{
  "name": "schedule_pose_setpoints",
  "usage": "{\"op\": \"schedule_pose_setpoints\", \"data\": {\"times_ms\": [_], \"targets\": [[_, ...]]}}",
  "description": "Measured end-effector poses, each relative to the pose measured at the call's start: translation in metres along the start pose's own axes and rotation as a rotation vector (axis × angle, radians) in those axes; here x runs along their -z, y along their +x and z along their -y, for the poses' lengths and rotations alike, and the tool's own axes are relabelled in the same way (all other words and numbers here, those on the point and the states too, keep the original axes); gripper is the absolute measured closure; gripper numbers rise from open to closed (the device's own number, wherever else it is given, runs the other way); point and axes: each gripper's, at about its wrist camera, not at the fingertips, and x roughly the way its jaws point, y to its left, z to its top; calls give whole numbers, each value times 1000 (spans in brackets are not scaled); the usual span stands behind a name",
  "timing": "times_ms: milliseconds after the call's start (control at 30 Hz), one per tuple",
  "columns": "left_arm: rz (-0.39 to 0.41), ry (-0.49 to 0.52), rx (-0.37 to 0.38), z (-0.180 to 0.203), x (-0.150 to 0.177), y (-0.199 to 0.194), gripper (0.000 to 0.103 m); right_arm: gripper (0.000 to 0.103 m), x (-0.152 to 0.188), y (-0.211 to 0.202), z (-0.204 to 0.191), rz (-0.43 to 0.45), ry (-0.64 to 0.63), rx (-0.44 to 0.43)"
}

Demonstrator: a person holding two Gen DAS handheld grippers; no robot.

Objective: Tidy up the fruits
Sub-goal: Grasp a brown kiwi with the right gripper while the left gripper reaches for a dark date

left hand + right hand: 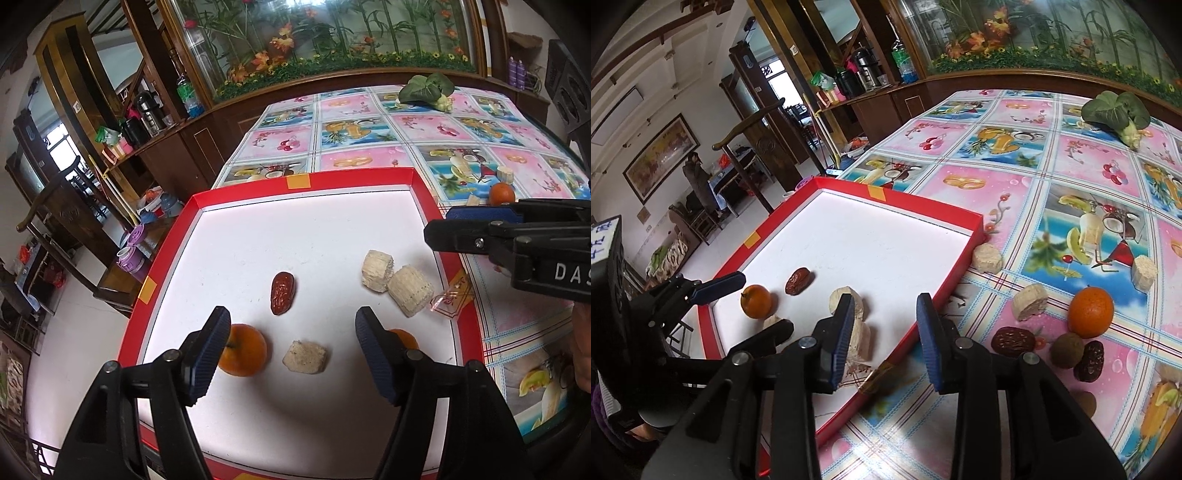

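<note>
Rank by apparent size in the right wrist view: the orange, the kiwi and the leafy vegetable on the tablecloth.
1. Leafy vegetable, though farthest from the camera.
2. Orange.
3. Kiwi, clearly smaller than the orange beside it.

Behind my table's fruit-print cloth (354,147) stands a glass-fronted plant display (325,33); dark wooden cabinets (70,96) line the white-tiled floor (713,243) left of it.

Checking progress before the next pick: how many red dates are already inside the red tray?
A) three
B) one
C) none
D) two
B: a single date lies on the white floor of the tray; two other dates sit out on the tablecloth.
</note>
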Motion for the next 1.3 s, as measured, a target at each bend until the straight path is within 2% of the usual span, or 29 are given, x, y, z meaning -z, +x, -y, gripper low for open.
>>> {"op": "schedule_pose_setpoints", "data": {"times_ms": [533, 767, 900, 1033, 1167, 1300], "targets": [[19, 46, -21, 14, -13, -9, 28, 64, -4, -39, 46, 86, 93, 42], [64, 61, 8, 20, -22, -25, 28, 64, 7, -69, 80, 107, 128, 86], [104, 79, 66, 29, -30, -33, 24, 64, 22, -88, 100, 83, 119, 132], [115, 134, 127, 48, -32, -34, 24, 64, 37, -97, 111, 43, 104, 135], [114, 162, 162, 62, -33, -33, 24, 64, 47, -89, 97, -4, 43, 127], [116, 187, 185, 70, -36, -33, 24, 64, 47, -68, 80, -47, -37, 164]]}}
